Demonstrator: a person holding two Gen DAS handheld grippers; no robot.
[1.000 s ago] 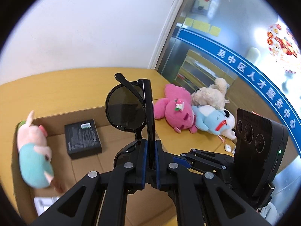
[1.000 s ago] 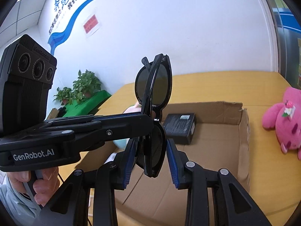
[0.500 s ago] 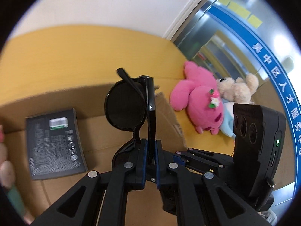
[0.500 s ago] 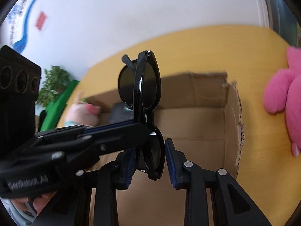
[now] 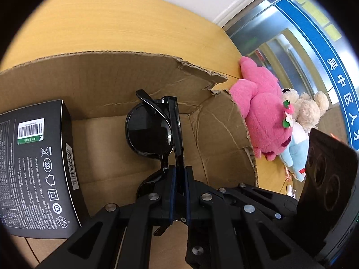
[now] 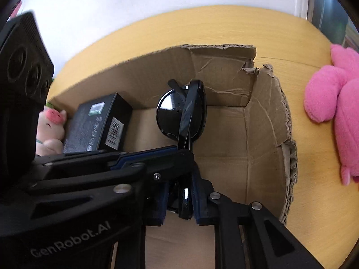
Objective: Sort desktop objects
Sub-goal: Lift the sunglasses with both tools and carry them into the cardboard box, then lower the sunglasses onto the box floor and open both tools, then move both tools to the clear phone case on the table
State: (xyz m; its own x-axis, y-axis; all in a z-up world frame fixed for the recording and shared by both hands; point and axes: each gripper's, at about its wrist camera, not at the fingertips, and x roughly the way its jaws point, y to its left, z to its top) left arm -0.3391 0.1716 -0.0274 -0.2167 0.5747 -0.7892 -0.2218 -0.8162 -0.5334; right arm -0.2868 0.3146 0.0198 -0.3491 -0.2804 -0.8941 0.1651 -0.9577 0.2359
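Both tools (image 5: 178, 179) clamped on sunglasses (image 5: 152, 132)

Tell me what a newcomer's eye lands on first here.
Folded black sunglasses, pinched by both the left gripper and the right gripper, hang over an open cardboard box. Inside the box lies a black product carton; a pink plush toy lies on the yellow table beside it.

"GenRobot.AI" on left claw (image 6: 184, 151) body

Office/service centre: glass door (image 5: 280, 44) w/ blue signage band (image 5: 332, 51), wood desk (image 5: 112, 22).
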